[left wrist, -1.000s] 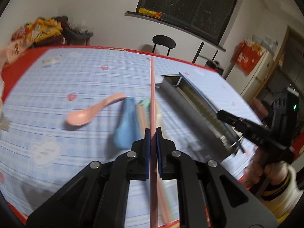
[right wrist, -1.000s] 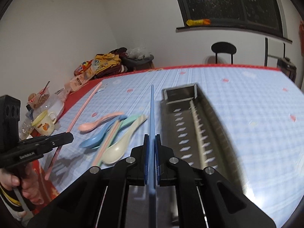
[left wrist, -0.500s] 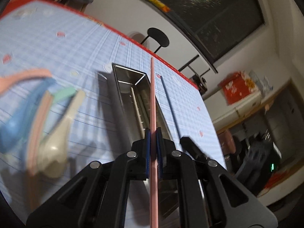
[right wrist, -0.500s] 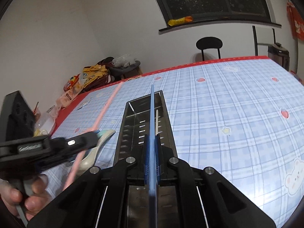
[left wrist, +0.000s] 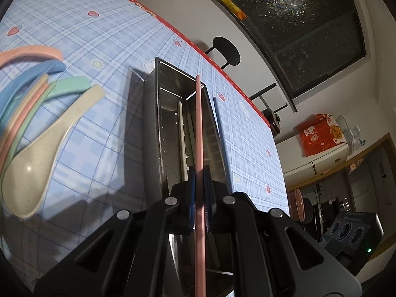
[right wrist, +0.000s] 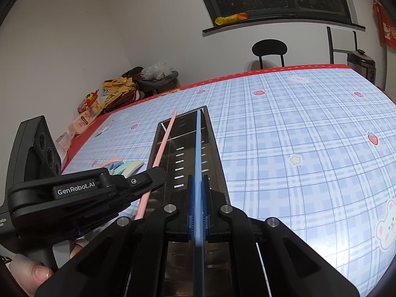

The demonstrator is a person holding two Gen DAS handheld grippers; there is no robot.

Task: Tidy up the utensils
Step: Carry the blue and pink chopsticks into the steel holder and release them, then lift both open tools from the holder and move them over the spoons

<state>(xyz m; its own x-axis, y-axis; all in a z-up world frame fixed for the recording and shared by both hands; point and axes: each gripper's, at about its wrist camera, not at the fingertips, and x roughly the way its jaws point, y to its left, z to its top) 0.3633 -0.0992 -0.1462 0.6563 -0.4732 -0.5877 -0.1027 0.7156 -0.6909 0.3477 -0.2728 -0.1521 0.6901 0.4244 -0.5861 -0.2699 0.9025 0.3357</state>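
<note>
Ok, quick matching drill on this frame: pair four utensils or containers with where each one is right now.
Things:
1. pink chopstick
2. blue chopstick
3. beige spoon
4. metal tray

Places:
A. lying on the tablecloth, left of the tray
B. clamped in the right gripper, over the tray
C. standing on the tablecloth, with a pale chopstick inside
D. clamped in the left gripper, over the tray

Pairs: 1-D, 2-B, 3-A, 4-C
</note>
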